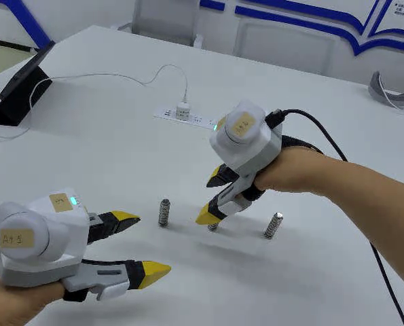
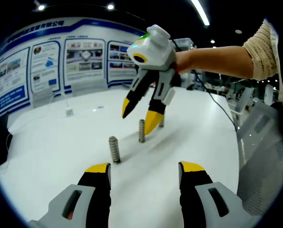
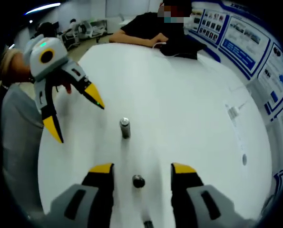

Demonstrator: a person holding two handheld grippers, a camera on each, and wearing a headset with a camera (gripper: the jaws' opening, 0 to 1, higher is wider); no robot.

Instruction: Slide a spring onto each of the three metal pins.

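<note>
Surface: white table (image 1: 106,156), broad bare space; power strip (image 1: 185,115) well behind.
Pins: left pin (image 1: 164,212), middle pin (image 3: 139,180) and right pin (image 1: 273,225) in a row, axes upright.
Right gripper (image 1: 207,200): jaws spread, empty, over middle pin.
Left gripper (image 1: 149,243): jaws spread, empty, near left pin.

A broad white table (image 1: 106,156) takes up most of the room in view, and its top is smooth and matte. Behind it the wall (image 1: 86,13) is pale, with bold blue stripes (image 1: 26,22) across it. In the left gripper view, display boards (image 2: 51,61) with blue headings line the wall. The dark ceiling carries a long strip light (image 2: 200,12) and small round spotlights (image 2: 110,6). A grey chair back (image 1: 164,20) stands at the table's far edge. A mesh chair (image 2: 265,142) sits beside the table. A white power strip (image 1: 185,117) lies on the tabletop, and a white cable (image 1: 106,76) runs from it toward a black tilted device (image 1: 22,85). In the right gripper view, a person in a black top (image 3: 151,31) leans on the far end.
</note>
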